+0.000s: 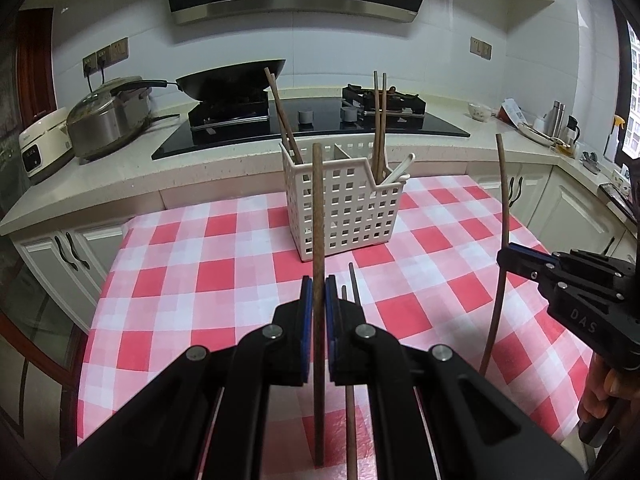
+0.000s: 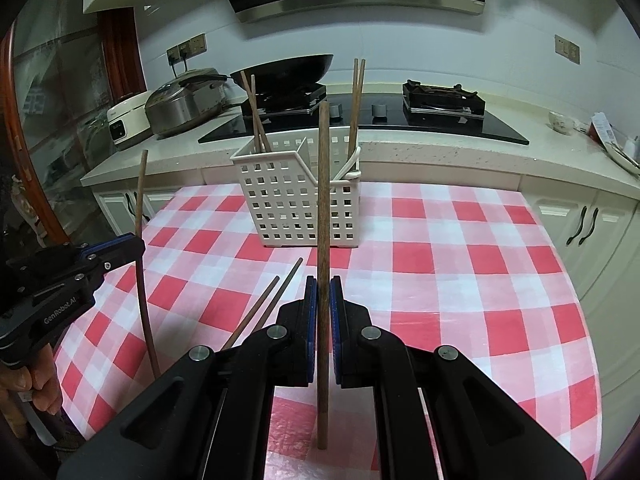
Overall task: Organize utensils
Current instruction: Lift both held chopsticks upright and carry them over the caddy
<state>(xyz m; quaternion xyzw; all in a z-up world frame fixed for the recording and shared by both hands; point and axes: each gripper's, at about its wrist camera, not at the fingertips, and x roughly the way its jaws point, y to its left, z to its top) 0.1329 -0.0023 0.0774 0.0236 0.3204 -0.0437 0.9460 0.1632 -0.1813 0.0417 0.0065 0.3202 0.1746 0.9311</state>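
My left gripper (image 1: 319, 292) is shut on a brown chopstick (image 1: 317, 216) that stands upright between its blue pads. My right gripper (image 2: 323, 292) is shut on a second upright chopstick (image 2: 324, 184). Each gripper shows in the other's view, the right gripper (image 1: 505, 258) at the right edge and the left gripper (image 2: 136, 244) at the left edge. A white perforated basket (image 1: 348, 220) (image 2: 280, 208) stands ahead on the checked tablecloth. It holds chopsticks in both compartments and a white spoon (image 1: 400, 170). Two more chopsticks (image 2: 276, 296) lie flat on the cloth between the grippers.
The red and white tablecloth (image 1: 200, 264) covers a table that ends close behind the basket against a kitchen counter (image 1: 120, 176). On the counter are a hob with a wok (image 1: 232, 80), a steel cooker (image 1: 108, 120) and a white appliance (image 1: 44, 144). Cabinet doors lie beyond both table sides.
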